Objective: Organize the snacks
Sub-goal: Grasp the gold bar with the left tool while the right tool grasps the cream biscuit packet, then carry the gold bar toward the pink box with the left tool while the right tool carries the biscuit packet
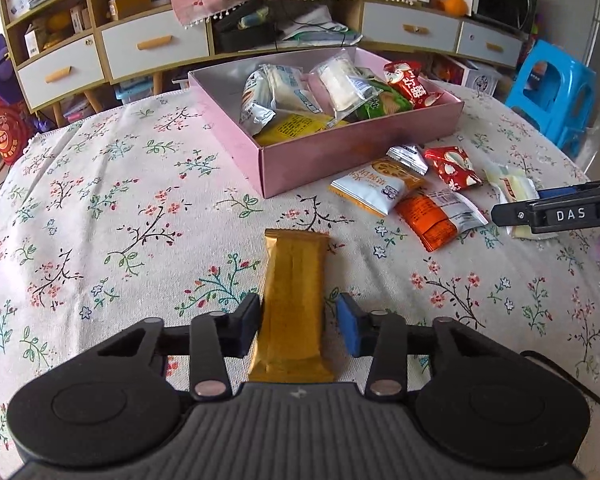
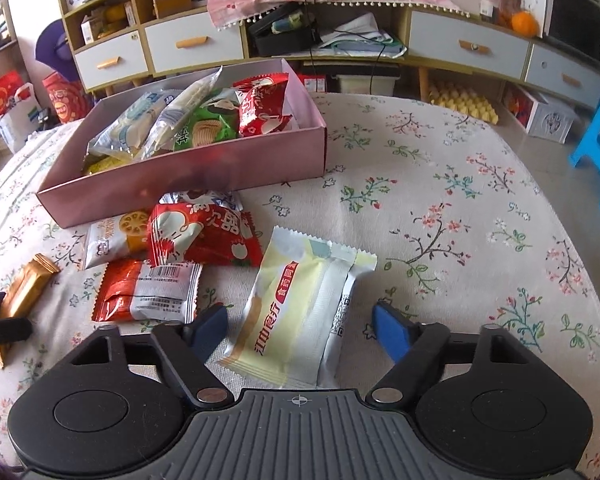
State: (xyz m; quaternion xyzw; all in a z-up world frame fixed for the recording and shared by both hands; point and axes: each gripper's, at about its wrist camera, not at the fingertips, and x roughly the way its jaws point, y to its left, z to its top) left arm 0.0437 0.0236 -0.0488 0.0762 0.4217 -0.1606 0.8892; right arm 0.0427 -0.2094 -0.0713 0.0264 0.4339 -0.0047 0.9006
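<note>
A gold snack bar [image 1: 292, 304] lies on the floral tablecloth between the fingers of my left gripper [image 1: 298, 322], which is open around it; a gap shows on the right side. It also shows in the right wrist view [image 2: 22, 292]. My right gripper [image 2: 300, 328] is open around a pale yellow snack packet [image 2: 296, 312] lying on the cloth. A pink box [image 1: 340, 152] holds several snack packets and also shows in the right wrist view [image 2: 180, 188]. My right gripper shows in the left wrist view [image 1: 556, 214] over the yellow packet [image 1: 516, 190].
Loose packets lie in front of the box: a red one [image 2: 204, 236], an orange-and-white one [image 2: 148, 292], a white-and-orange one [image 2: 112, 240]. A wooden cabinet with drawers [image 1: 156, 42] stands behind the table. A blue plastic stool [image 1: 556, 92] stands at the right.
</note>
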